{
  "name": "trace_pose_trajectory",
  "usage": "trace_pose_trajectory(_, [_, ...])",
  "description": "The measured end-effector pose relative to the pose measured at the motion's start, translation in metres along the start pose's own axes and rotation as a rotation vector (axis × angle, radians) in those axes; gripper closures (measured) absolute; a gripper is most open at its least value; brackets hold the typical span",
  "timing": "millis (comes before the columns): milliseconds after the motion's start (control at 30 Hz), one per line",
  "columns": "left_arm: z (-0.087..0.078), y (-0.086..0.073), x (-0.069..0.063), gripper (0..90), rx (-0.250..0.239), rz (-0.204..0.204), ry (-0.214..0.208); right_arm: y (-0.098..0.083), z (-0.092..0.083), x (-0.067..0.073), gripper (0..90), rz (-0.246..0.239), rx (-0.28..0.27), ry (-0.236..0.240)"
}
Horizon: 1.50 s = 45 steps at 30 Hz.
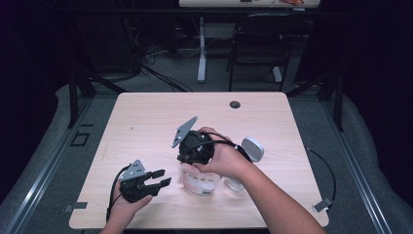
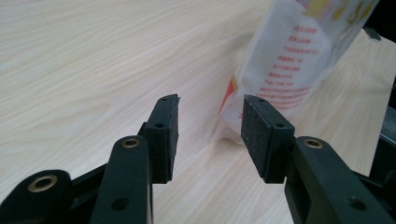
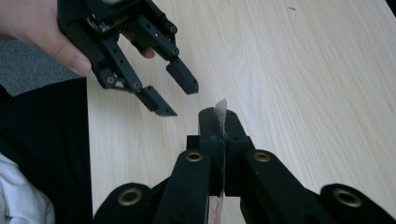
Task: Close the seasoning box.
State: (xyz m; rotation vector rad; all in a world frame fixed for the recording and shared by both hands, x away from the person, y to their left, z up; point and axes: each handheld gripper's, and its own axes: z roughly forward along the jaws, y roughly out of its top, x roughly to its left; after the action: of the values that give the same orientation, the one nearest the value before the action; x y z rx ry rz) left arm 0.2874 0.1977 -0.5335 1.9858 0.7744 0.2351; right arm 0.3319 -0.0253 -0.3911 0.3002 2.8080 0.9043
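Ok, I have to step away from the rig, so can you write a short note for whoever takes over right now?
Right tool: shut on the top edge of the plastic bag, gripping it from above.
Left tool: open, holding nothing, pointed at the bag's side from close by.
Bag: white with red print, standing on the wooden table near its front middle. A white device lies just to the right, behind the right arm.
Done: bag gripped at the top.
Left: probably bring the left tool onto the bag for a second grip; its jaws have not closed on it yet.

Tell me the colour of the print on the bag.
Red text on the white bag, with some yellow near its top; clearest in the left gripper view.
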Motion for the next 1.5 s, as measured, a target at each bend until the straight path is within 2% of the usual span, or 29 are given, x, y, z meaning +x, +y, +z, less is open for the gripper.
trace_pose_trajectory(133, [0.008, -0.001, -0.006, 51.1, 0.019, 0.036, -0.032, -0.001, -0.001, 0.001, 90.0, -0.006, -0.002, 0.002])
trace_pose_trajectory(333, [0.019, -0.003, -0.009, 43.5, 0.029, 0.048, -0.061, -0.002, -0.003, 0.002, 90.0, -0.015, -0.002, 0.006])
trace_pose_trajectory(500, [0.027, -0.004, -0.01, 41.8, 0.027, 0.066, -0.1, -0.003, -0.003, 0.004, 90.0, -0.026, -0.007, 0.011])
trace_pose_trajectory(700, [0.034, -0.004, -0.01, 41.8, 0.037, 0.114, -0.133, -0.005, -0.005, 0.005, 90.0, -0.036, -0.007, 0.017])
trace_pose_trajectory(933, [0.039, -0.009, -0.007, 57.6, 0.101, 0.114, -0.099, -0.006, -0.006, 0.006, 90.0, -0.04, -0.013, 0.02])
trace_pose_trajectory(1067, [0.042, -0.011, -0.006, 65.3, 0.116, 0.107, -0.084, -0.006, -0.005, 0.006, 90.0, -0.044, -0.014, 0.021])
trace_pose_trajectory(1233, [0.044, -0.012, -0.006, 72.8, 0.114, 0.127, -0.079, -0.006, -0.005, 0.006, 90.0, -0.044, -0.011, 0.021])
trace_pose_trajectory(1500, [0.042, -0.013, -0.004, 84.6, 0.117, 0.128, -0.069, -0.006, -0.005, 0.007, 90.0, -0.043, -0.011, 0.02])
